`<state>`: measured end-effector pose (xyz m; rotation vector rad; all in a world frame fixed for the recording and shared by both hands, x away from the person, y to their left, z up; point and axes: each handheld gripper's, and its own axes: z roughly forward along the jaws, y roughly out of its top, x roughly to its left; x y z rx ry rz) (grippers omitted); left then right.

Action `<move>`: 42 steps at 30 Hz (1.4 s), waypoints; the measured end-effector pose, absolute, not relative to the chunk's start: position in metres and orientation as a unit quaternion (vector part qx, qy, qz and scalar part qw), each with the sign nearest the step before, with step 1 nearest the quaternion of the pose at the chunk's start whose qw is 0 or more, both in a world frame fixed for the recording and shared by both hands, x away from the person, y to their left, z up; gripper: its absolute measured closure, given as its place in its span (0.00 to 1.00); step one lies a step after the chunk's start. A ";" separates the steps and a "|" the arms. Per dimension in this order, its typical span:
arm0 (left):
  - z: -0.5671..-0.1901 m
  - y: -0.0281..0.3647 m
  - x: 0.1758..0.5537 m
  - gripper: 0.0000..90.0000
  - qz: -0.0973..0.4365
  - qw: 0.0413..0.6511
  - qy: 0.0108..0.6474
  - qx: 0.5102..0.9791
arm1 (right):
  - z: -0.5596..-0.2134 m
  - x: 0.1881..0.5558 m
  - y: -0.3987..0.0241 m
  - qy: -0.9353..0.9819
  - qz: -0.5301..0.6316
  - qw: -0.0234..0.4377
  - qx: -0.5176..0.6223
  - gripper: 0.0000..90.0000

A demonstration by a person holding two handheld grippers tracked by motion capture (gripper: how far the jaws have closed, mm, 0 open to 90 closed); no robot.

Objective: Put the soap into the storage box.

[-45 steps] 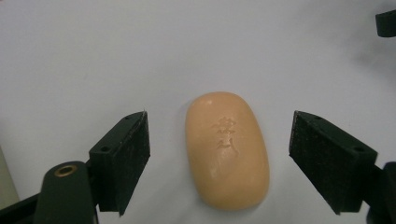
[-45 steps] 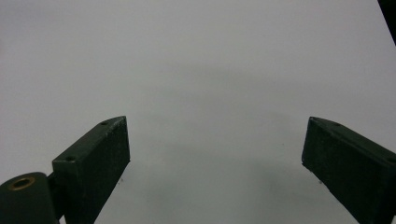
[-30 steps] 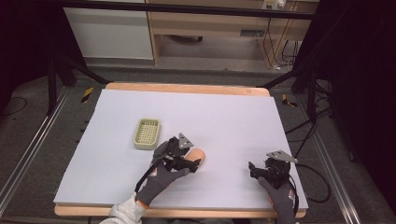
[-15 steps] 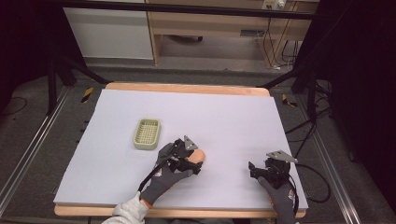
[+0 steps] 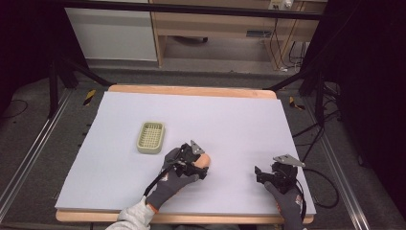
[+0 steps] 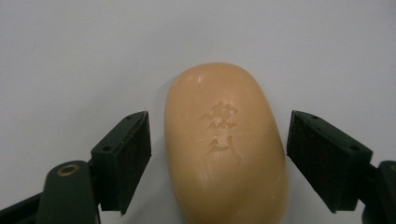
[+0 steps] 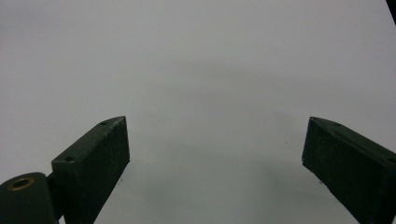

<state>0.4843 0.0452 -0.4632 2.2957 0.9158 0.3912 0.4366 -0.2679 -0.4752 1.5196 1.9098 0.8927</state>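
Left claw [image 6: 219, 154] straddles a smooth peach soap bar [image 6: 226, 144], embossed.

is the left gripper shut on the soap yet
No, open. In the left gripper view the jaws of the left gripper stand either side of the soap with a gap showing on both sides.

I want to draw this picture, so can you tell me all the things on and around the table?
soap bar: one, peach-orange, on the table between the open left jaws, a gap each side
soap dish: one, pale green, left of middle
table: one, white top, wooden edge
cabinet: one, white, behind the table
left gripper: one, black, straddling the soap
right gripper: one, black, open over bare table
hands: two, in grey gloves
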 end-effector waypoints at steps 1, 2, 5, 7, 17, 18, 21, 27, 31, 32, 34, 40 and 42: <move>-0.464 0.045 0.485 0.24 0.148 0.312 0.348 0.872 | -0.475 0.437 -0.268 0.708 0.331 0.268 0.564 0.09; -0.464 0.045 0.485 0.24 0.147 0.310 0.348 0.872 | -0.475 0.437 -0.268 0.708 0.331 0.268 0.563 0.09; -0.466 0.044 0.487 0.25 0.148 0.309 0.351 0.872 | -0.475 0.437 -0.268 0.708 0.331 0.267 0.564 0.09; -0.467 0.044 0.487 0.25 0.147 0.307 0.351 0.872 | -0.475 0.437 -0.268 0.708 0.331 0.267 0.563 0.09; -0.471 0.040 0.489 0.30 0.138 0.300 0.349 0.877 | -0.476 0.437 -0.268 0.709 0.330 0.267 0.563 0.09; -0.471 0.040 0.489 0.31 0.139 0.297 0.348 0.878 | -0.476 0.437 -0.268 0.709 0.330 0.267 0.563 0.09; -0.471 0.040 0.489 0.31 0.139 0.296 0.349 0.878 | -0.475 0.437 -0.268 0.709 0.331 0.267 0.563 0.09; -0.471 0.041 0.490 0.33 0.131 0.297 0.352 0.878 | -0.476 0.437 -0.268 0.709 0.330 0.267 0.564 0.09; -0.471 0.040 0.490 0.33 0.131 0.298 0.353 0.877 | -0.476 0.437 -0.268 0.709 0.330 0.267 0.564 0.09; -0.471 0.041 0.490 0.33 0.130 0.298 0.353 0.877 | -0.476 0.437 -0.268 0.709 0.330 0.266 0.564 0.09; -0.470 0.041 0.490 0.34 0.129 0.297 0.352 0.878 | -0.476 0.437 -0.268 0.709 0.330 0.267 0.564 0.09; -0.467 0.043 0.488 0.34 0.132 0.304 0.354 0.875 | -0.475 0.437 -0.268 0.709 0.331 0.265 0.563 0.09; -0.463 0.046 0.488 0.34 0.129 0.308 0.353 0.874 | -0.475 0.437 -0.268 0.709 0.331 0.267 0.563 0.09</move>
